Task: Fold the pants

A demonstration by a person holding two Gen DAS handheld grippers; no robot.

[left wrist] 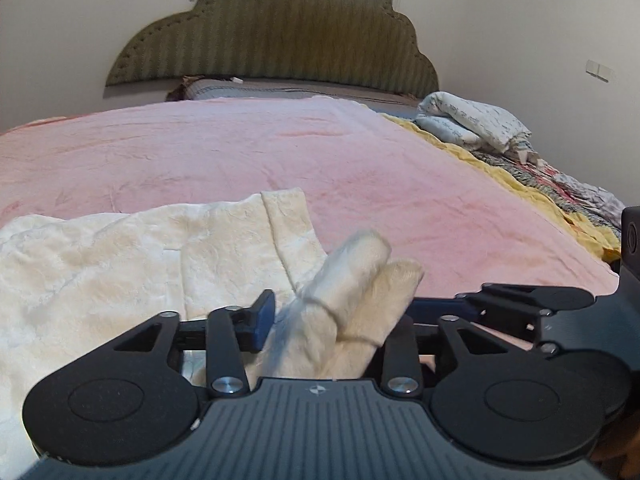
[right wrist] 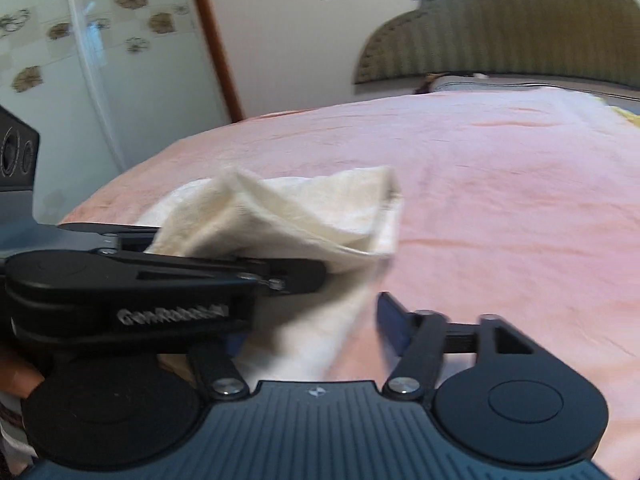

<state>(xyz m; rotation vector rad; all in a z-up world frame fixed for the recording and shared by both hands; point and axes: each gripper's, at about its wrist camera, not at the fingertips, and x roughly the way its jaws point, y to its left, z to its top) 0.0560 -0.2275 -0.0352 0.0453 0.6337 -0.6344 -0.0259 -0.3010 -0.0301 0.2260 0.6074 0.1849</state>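
Cream pants (left wrist: 100,280) of fuzzy fabric lie on a bed (left wrist: 400,184) covered by a pink blanket, near its front edge. Left wrist view: the bulk of the garment spreads flat to the left, while a bunched fold rises between the fingers of the left gripper (left wrist: 332,328). Its jaws stand parted; the blue pad of the left finger (left wrist: 262,316) sits just beside the cloth, and the opposite finger is largely hidden behind the fold, so contact on that side cannot be told. Right wrist view: a blurred flap of the same cloth hangs between the fingers of the right gripper (right wrist: 312,320), whose jaws stand wide apart, the blue right-hand pad (right wrist: 390,320) clear of the fabric. The left gripper crosses this view from the left, with cloth draped over it. Background: a green padded headboard (left wrist: 276,32) against a white wall, and folded bedding (left wrist: 472,124) at the far right side of the bed.
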